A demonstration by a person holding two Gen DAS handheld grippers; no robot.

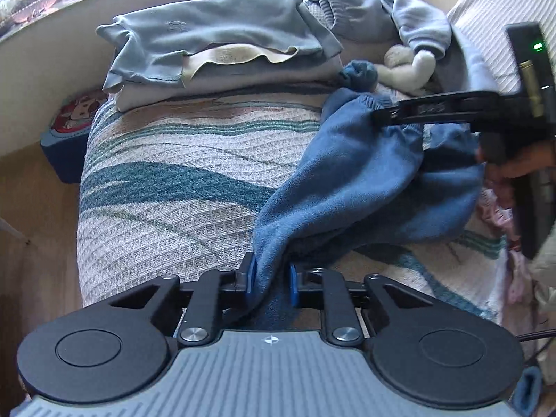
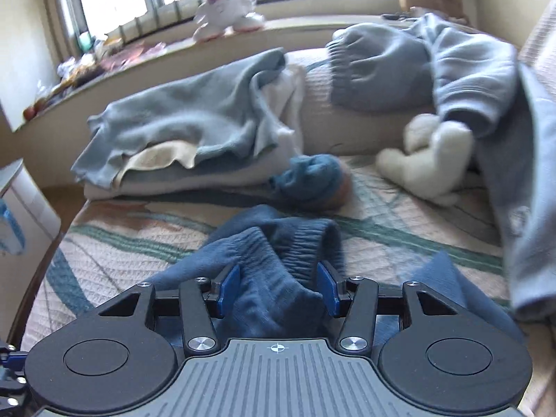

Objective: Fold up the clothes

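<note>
A dark blue fleece garment (image 1: 347, 180) hangs stretched between my two grippers above the patterned bedspread (image 1: 173, 173). My left gripper (image 1: 271, 279) is shut on one corner, with cloth running between its blue pads. In the left wrist view my right gripper (image 1: 382, 118) pinches the ribbed hem at the right, held by a hand (image 1: 524, 163). The right wrist view shows the right gripper (image 2: 278, 290) with the bunched garment (image 2: 264, 243) filling the space between its pads.
A stack of folded light clothes (image 1: 215, 55) lies at the bed's far left. A rolled blue bundle (image 1: 359, 74), a white plush toy (image 1: 406, 66) and a heap of pale blue sweatshirts (image 1: 375, 10) lie far right. Pink clothes (image 1: 500, 205) sit at the right edge. A blue box (image 1: 73, 118) stands on the floor.
</note>
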